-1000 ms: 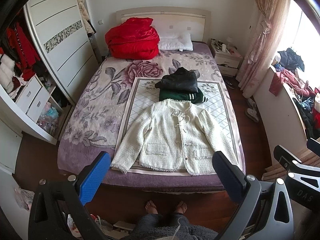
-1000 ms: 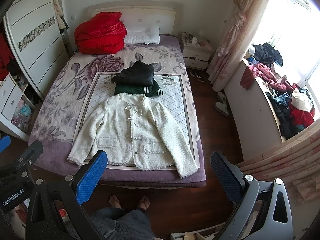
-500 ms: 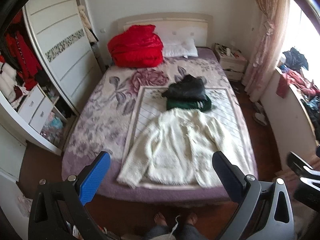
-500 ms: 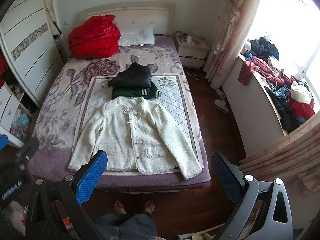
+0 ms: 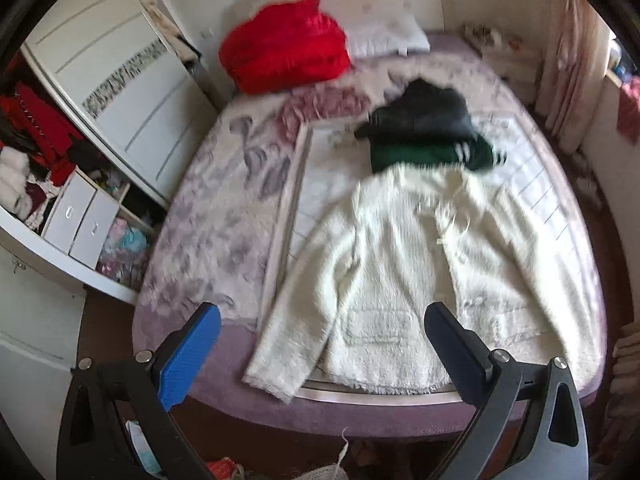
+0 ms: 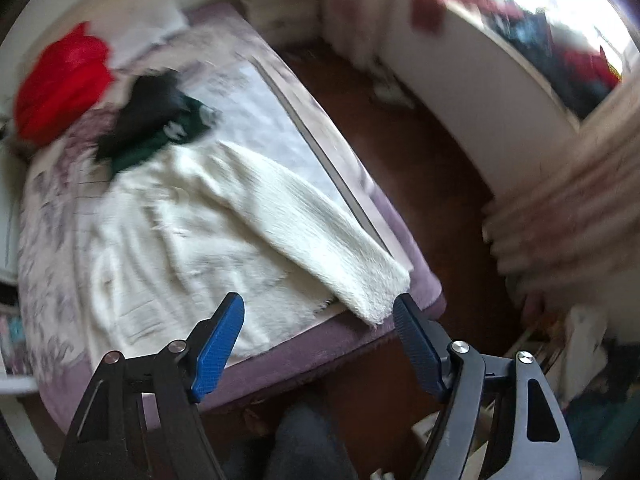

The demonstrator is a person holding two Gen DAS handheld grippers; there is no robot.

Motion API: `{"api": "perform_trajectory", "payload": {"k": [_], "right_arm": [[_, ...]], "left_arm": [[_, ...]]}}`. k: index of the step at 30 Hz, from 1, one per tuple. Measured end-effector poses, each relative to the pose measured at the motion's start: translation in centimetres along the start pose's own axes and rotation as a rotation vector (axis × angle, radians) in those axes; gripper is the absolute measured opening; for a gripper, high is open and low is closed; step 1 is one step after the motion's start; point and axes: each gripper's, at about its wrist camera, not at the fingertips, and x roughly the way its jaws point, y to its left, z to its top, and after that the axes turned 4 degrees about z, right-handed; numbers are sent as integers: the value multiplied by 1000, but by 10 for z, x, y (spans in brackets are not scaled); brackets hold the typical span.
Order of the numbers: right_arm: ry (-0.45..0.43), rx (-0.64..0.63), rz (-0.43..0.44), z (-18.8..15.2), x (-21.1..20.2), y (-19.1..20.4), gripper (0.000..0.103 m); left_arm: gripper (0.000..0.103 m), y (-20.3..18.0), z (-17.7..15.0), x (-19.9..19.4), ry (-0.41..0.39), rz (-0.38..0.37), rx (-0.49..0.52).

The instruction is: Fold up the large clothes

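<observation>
A white fuzzy jacket [image 5: 404,264] lies spread flat, front up, at the foot of the bed; it also shows in the right wrist view [image 6: 192,216]. My left gripper [image 5: 320,348] is open and empty, above the jacket's left sleeve end and hem. My right gripper [image 6: 318,340] is open and empty, just short of the right sleeve cuff [image 6: 372,292] at the bed's corner. A folded black garment [image 5: 420,114] on a folded green one [image 5: 424,154] lies beyond the jacket's collar.
A red quilt [image 5: 284,44] and a white pillow [image 5: 384,38] lie at the headboard. A white wardrobe [image 5: 116,80] with open shelves stands left of the bed. Wooden floor [image 6: 404,152], curtains and a ledge piled with clothes [image 6: 560,52] are to the right.
Both grippers have moved down and closer to the bed. The left one shifted toward the left sleeve, the right one swung toward the right cuff. Both stay open.
</observation>
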Motion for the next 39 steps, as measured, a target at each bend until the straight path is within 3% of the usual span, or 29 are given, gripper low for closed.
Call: {"api": "perform_trajectory", "payload": {"k": [6, 10, 12, 14, 17, 20, 23, 25, 27, 28, 32, 34, 35, 37, 39], "right_arm": [[118, 150, -31, 36, 198, -71, 78], [217, 180, -47, 44, 310, -90, 75], [285, 151, -11, 45, 358, -85, 37], [338, 45, -16, 40, 396, -72, 33], [254, -123, -138, 37, 412, -59, 31], [182, -110, -232, 50, 423, -70, 32], [197, -71, -223, 62, 428, -75, 35], [165, 32, -140, 63, 402, -89, 38], [139, 185, -74, 51, 377, -117, 59], [142, 302, -16, 36, 364, -135, 63], [245, 742, 263, -47, 355, -186, 64], [299, 979, 473, -92, 356, -184, 64], [301, 1063, 539, -111, 364, -183, 64], [256, 1110, 551, -126, 374, -182, 64], [207, 1141, 502, -138, 384, -183, 64]], "left_arm": [[103, -96, -3, 88, 126, 8, 14], [103, -166, -5, 139, 159, -11, 73], [103, -200, -10, 166, 174, -27, 102], [103, -231, -23, 194, 219, -27, 144], [103, -265, -38, 220, 274, -44, 199], [103, -286, -45, 230, 260, -50, 244], [103, -299, -45, 229, 250, -54, 262], [103, -303, -42, 225, 258, -79, 248], [103, -307, -41, 214, 260, -111, 236], [103, -310, -41, 210, 258, -118, 236], [103, -326, -50, 200, 269, -146, 261], [103, -334, -54, 207, 286, -152, 288], [103, -337, -57, 208, 288, -150, 296], [103, -341, -63, 209, 281, -143, 309], [103, -344, -65, 212, 279, -138, 316]]}}
